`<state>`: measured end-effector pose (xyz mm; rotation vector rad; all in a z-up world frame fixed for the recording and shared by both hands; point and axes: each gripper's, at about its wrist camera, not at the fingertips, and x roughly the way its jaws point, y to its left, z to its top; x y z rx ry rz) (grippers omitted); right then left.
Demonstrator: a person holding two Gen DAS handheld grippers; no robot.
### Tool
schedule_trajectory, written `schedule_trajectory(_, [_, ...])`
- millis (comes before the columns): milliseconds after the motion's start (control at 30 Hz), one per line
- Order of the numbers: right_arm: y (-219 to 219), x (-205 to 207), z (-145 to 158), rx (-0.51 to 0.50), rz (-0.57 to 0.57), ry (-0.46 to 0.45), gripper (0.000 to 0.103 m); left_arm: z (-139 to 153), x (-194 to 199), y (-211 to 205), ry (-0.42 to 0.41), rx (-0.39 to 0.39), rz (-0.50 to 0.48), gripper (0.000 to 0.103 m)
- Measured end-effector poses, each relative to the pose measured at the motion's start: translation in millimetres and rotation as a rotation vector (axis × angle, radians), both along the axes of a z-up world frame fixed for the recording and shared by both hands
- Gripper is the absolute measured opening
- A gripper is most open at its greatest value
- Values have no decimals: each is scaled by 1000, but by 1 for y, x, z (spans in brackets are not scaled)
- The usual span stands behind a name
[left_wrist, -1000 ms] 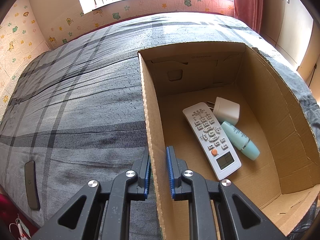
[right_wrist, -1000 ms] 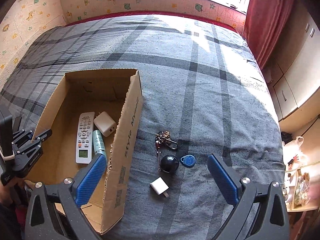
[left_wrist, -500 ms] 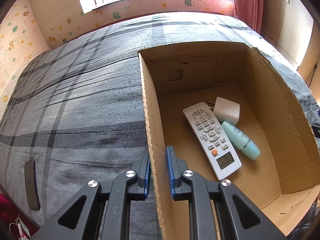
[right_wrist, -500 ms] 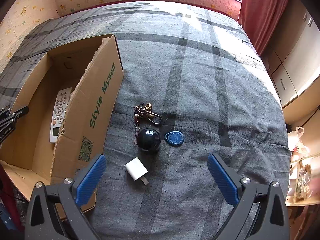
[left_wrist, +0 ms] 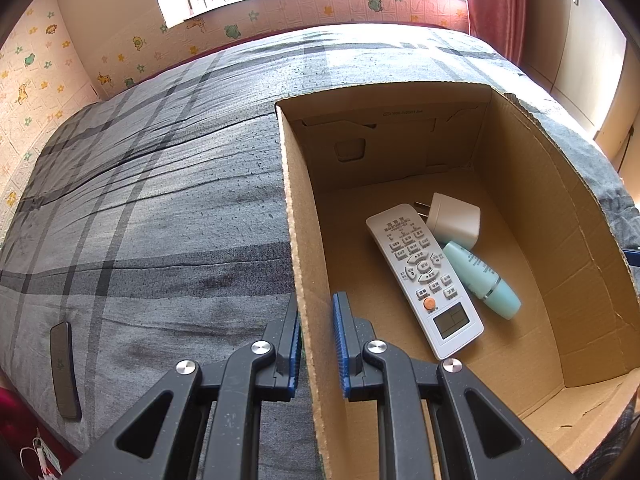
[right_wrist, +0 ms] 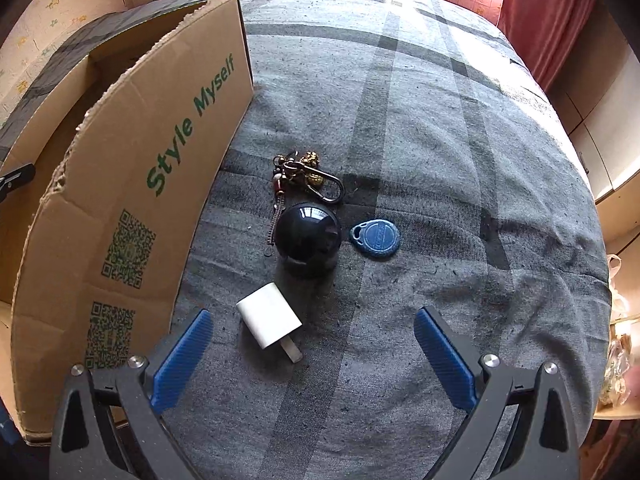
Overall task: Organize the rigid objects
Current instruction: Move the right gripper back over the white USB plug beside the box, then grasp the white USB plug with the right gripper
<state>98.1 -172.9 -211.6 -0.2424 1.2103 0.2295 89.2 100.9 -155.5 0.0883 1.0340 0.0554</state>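
My left gripper [left_wrist: 317, 320] is shut on the near left wall of the cardboard box [left_wrist: 298, 216], one pad outside and one inside. On the box floor lie a white remote [left_wrist: 424, 278], a white plug adapter [left_wrist: 454, 220] and a pale teal bottle [left_wrist: 482, 280]. My right gripper [right_wrist: 312, 334] hangs open over the grey plaid bed, right of the cardboard box [right_wrist: 132, 184]. A small white charger [right_wrist: 269, 320] lies between its fingers, near the left one. Beyond it sit a black dome [right_wrist: 308, 240], a blue key fob [right_wrist: 376, 238] and a key bunch [right_wrist: 306, 178].
A dark phone [left_wrist: 63, 368] lies near the bed's left edge. Wooden cabinets [right_wrist: 608, 148] and a red curtain [right_wrist: 548, 12] stand past the bed's right side. The box's outer wall stands close to my right gripper's left finger.
My right gripper has come down towards the bed, and the charger, dome and fob have grown larger in its view. The left gripper has held still on the box wall.
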Motion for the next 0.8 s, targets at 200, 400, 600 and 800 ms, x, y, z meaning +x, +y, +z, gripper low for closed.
schedule_trajectory(200, [-2,5,-10,14,-20,-3,102,0,0,0,0,3,0,16])
schedule_trajectory(400, [0,9,-18,32,-14,18,99,-1,1,-2,3,7,-1,16])
schedule_trajectory(600, [5,10,-25,62,-13,54,57,0,1,-1,2,7,0,16])
schedule_trajectory(800, [12,1,-21,59,-9,40,38,-1,1,-2,2,7,0,16])
